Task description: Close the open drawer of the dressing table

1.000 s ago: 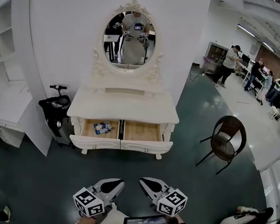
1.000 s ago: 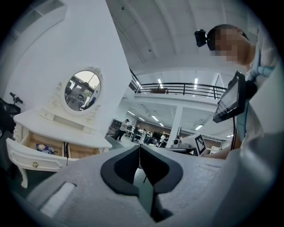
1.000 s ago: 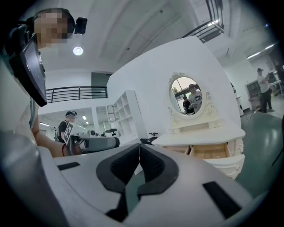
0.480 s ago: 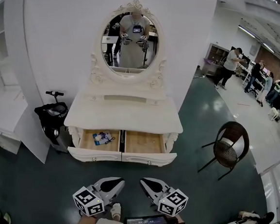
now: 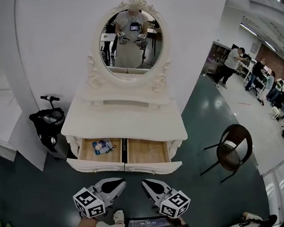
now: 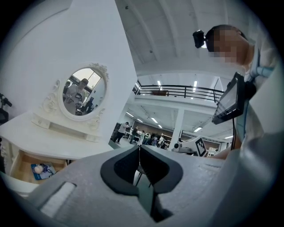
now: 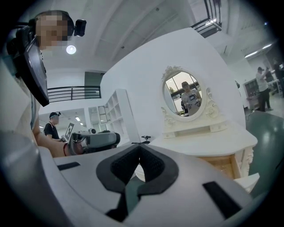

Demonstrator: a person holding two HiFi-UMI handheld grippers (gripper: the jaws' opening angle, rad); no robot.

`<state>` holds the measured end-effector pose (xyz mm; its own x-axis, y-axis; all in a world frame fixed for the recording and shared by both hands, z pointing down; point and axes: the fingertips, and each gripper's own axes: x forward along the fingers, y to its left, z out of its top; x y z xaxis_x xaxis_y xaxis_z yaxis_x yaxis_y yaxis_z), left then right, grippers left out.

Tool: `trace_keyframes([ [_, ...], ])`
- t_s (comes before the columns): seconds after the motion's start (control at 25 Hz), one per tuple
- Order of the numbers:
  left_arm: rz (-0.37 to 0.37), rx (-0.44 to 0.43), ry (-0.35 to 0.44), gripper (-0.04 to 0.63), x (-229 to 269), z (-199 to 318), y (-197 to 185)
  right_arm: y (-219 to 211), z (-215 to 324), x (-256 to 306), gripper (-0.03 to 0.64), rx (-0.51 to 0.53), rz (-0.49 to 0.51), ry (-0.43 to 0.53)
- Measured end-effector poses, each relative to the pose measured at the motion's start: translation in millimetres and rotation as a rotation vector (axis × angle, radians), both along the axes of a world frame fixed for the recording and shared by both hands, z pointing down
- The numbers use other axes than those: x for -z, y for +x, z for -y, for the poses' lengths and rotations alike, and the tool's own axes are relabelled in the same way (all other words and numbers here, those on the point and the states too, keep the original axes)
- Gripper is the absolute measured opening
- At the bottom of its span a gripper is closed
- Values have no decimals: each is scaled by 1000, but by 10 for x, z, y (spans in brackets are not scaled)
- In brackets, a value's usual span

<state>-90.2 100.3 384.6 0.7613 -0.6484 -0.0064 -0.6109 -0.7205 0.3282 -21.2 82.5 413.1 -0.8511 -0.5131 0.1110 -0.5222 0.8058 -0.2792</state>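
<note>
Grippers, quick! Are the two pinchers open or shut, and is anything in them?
Left gripper: shut, holding nothing.
Right gripper: shut, holding nothing.

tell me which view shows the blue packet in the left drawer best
The head view: it looks down into the open left drawer, so the blue packet lies in full sight on the wood. The left gripper view catches it small and warped near its lower left edge. The right gripper view does not show it.

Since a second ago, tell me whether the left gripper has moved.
Yes: the left gripper has come nearer the dressing table; the gap to its open drawers has narrowed.
</note>
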Motion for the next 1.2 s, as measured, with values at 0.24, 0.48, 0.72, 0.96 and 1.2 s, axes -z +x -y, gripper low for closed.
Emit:
trace_keyframes([
  [0.24, -6, -41, -4, 8, -18, 289, -104, -84, 246, 20, 15, -33, 10, 7],
  [0.48, 13, -86, -18, 8, -195, 499, -54, -111, 452, -97, 15, -56, -6, 3],
  [0.72, 26, -106, -43, 8, -265, 651, 72, -99, 610, -112, 15, -36, -38, 8],
  [0.96, 28, -82, -51, 8, -266, 877, 186, -38, 831, -91, 17, 7, -45, 6],
  [1.2, 56, -78, -38, 8, -284, 1205, 354, -44, 1160, -29, 15, 31, -55, 50],
])
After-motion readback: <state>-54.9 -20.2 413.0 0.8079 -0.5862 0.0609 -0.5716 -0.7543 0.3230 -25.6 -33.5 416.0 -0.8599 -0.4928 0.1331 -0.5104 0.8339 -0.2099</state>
